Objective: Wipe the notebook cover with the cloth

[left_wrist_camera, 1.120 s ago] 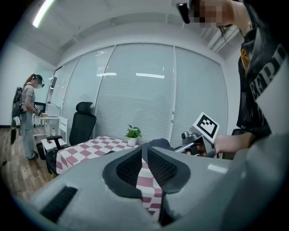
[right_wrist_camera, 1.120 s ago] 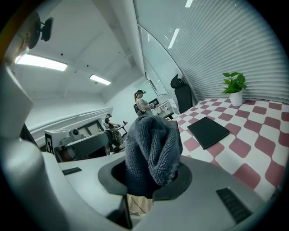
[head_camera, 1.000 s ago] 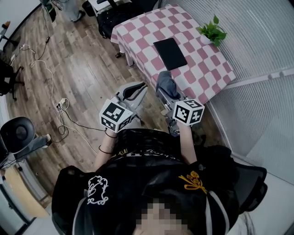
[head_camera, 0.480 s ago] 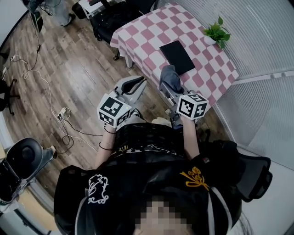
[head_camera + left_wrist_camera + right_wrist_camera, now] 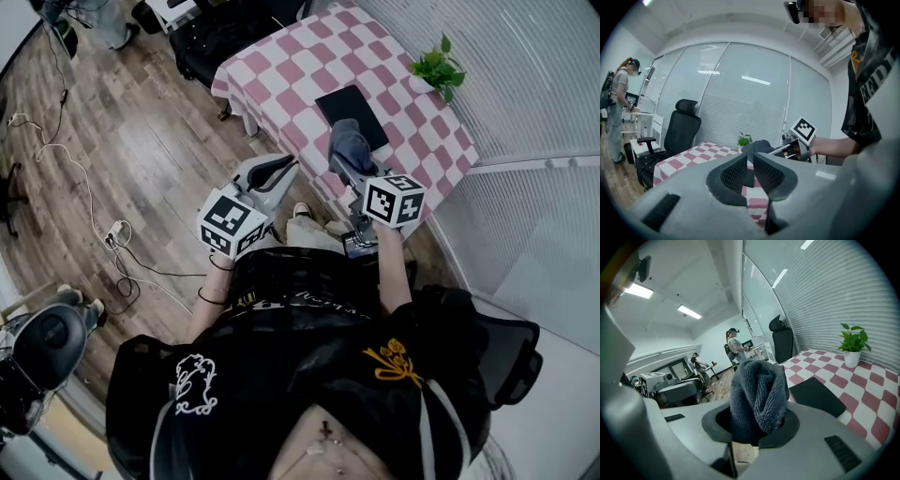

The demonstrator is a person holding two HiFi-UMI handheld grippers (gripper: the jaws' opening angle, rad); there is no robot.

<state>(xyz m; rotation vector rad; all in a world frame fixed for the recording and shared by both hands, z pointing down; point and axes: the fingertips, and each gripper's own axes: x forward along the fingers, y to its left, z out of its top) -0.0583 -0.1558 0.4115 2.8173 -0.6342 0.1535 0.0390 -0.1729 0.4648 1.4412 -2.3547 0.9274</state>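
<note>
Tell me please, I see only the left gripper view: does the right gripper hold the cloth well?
Observer: Yes. The right gripper is shut on the grey cloth, which stands bunched up between its jaws.
Operator: Where is the notebook?
Observer: The black notebook lies flat on the checked table, with a potted plant at the far side.
Operator: Does the cloth touch the cover?
Observer: I cannot tell. In the head view the cloth overlaps the notebook's near edge, but contact is not visible.
</note>
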